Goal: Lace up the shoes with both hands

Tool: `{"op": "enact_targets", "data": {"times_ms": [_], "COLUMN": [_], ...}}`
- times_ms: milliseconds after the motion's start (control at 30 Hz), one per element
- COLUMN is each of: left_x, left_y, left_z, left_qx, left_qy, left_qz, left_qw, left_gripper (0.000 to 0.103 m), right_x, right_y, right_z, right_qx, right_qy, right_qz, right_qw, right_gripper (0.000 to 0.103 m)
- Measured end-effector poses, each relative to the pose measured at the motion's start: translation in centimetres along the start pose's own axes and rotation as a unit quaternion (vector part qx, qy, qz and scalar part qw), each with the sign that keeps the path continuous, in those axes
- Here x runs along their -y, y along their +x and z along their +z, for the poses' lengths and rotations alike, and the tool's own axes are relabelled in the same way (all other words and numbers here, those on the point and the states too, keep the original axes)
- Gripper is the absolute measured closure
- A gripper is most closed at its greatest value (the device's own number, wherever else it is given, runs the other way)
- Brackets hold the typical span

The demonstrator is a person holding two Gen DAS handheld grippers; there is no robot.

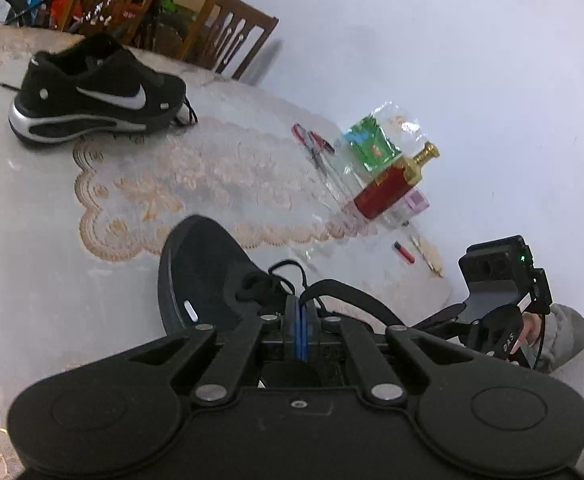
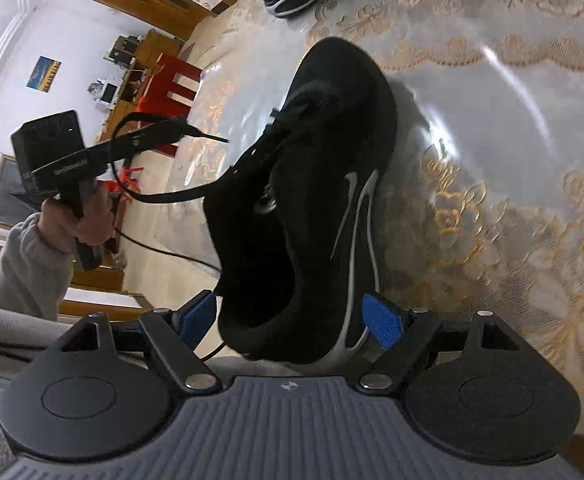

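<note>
A black shoe with a white swoosh stands on the lace-patterned tablecloth, its toe pointing away from me. My left gripper is shut on the black shoelace, just behind the shoe's tongue. In the right wrist view this left gripper hovers left of the shoe, and the lace tip sticks out past its fingers. My right gripper is open, one blue pad on each side of the shoe's heel, with a small gap at the left pad.
A second black shoe stands further back on the table. Red-handled pliers, a green packet in clear plastic, a red box with a gold-capped bottle and a lighter lie at the table's right edge. Wooden chairs stand behind.
</note>
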State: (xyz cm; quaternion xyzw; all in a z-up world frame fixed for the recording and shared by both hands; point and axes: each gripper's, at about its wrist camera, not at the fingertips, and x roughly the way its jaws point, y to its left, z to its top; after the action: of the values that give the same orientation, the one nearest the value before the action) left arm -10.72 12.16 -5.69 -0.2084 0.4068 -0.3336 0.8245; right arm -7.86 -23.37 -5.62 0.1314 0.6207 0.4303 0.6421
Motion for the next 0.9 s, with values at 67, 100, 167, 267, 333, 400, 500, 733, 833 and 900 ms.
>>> {"op": "enact_targets", "data": {"times_ms": [67, 100, 167, 267, 333, 400, 500, 733, 833, 900], "left_x": [0.1, 0.0, -0.3, -0.8, -1.0, -1.2, -1.3, -1.8, -1.9, -1.7], "left_y": [-0.1, -0.1, 0.0, 0.5, 0.8, 0.9, 1.2, 1.7, 1.8, 1.8], "left_z": [-0.1, -0.1, 0.0, -0.1, -0.3, -0.5, -0.5, -0.3, 0.0, 0.2], "left_qx": [0.005, 0.009, 0.011, 0.001, -0.005, -0.007, -0.011, -0.022, -0.016, -0.018], "left_qy": [0.006, 0.001, -0.004, -0.001, -0.002, -0.005, -0.005, -0.008, -0.016, -0.015], "left_qz": [0.007, 0.004, 0.004, 0.01, 0.012, 0.011, 0.009, -0.012, -0.032, -0.04], "left_qw": [0.9999, 0.9999, 0.9999, 1.0, 0.9999, 0.9999, 0.9999, 0.9997, 0.9992, 0.9989], "left_gripper": [0.102, 0.102, 0.102, 0.102, 0.102, 0.102, 0.102, 0.102, 0.102, 0.102], "right_x": [0.0, 0.0, 0.2, 0.8, 1.2, 1.4, 1.5, 1.4, 1.2, 1.1], "right_y": [-0.2, -0.3, -0.3, -0.3, -0.2, -0.1, -0.1, 0.1, 0.0, -0.1], "right_z": [0.2, 0.3, 0.4, 0.2, 0.0, -0.1, -0.1, 0.2, 0.3, 0.4], "right_qx": [0.005, 0.008, 0.012, 0.011, 0.008, 0.005, 0.004, -0.001, -0.001, 0.0], "right_qy": [0.003, 0.005, 0.007, 0.005, 0.004, 0.005, 0.007, 0.004, 0.001, 0.0], "right_qz": [0.002, 0.003, 0.006, 0.009, 0.008, 0.006, 0.005, 0.002, 0.001, 0.003], "right_qw": [1.0, 1.0, 1.0, 1.0, 1.0, 1.0, 1.0, 1.0, 1.0, 1.0], "right_gripper": [0.019, 0.019, 0.02, 0.02, 0.019, 0.02, 0.019, 0.019, 0.02, 0.02]}}
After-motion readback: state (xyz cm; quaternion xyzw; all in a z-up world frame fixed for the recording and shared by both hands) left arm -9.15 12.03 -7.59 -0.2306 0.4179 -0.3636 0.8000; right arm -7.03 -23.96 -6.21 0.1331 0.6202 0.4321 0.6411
